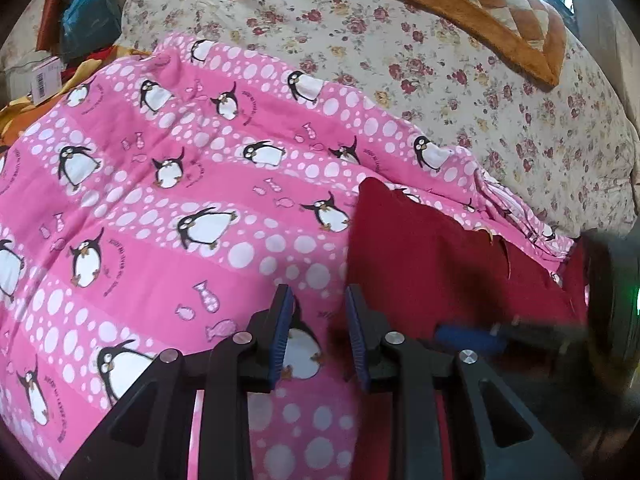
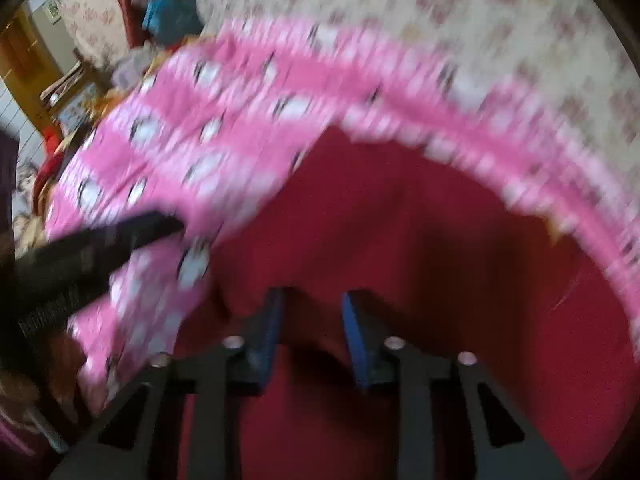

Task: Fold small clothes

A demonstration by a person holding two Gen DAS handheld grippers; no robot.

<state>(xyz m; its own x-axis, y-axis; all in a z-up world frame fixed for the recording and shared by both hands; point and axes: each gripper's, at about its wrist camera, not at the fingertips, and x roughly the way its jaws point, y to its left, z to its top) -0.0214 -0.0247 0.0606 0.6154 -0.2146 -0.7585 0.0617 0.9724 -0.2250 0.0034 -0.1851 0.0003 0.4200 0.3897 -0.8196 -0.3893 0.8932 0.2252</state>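
Bed surface, pink penguin blanket (image 1: 168,200) nearest. Left gripper (image 1: 316,332) open, nothing between its pads. Right gripper (image 2: 310,328) open, empty, over red garment (image 2: 400,220) lying on blanket. Floral sheet (image 1: 440,60) and cushion (image 1: 480,8) beyond.

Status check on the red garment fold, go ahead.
Left gripper open, fingers empty over the penguin blanket. Right gripper open above the red garment, nothing held. Nothing in the way; right view blurred.
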